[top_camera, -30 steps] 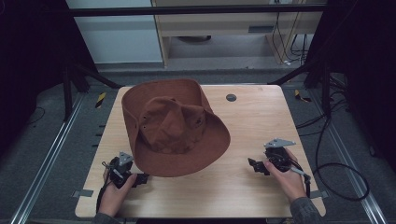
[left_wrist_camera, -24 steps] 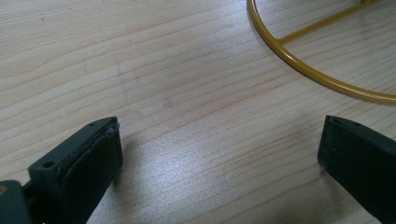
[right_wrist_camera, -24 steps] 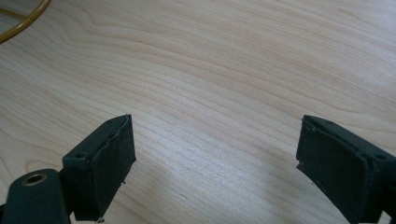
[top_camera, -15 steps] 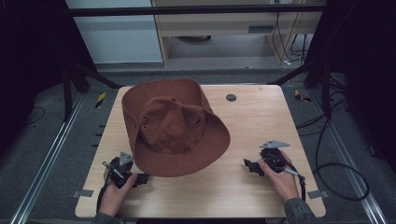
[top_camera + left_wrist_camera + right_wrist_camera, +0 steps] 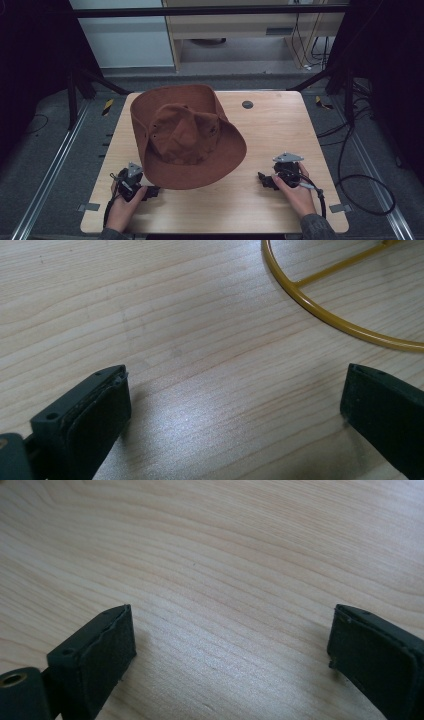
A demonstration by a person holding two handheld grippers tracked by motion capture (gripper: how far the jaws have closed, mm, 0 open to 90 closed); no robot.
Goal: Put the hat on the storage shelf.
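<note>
The hat (image 5: 185,137) lies centre frame, its brim just beside the left gripper (image 5: 150,191); the right gripper (image 5: 263,180) is farther. Both grippers gape wide, empty.

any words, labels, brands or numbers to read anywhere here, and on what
None: no text can be read in any view.
hat: plain brown cloth, no label or badge showing.
table: bare wood grain, with a small dark round disc that carries no legible mark.
yellow wire ring: no marking.
left gripper and right gripper: black jaws and grey plates, no print legible.
black-and-yellow floor strips: stripes alone, no words.
</note>
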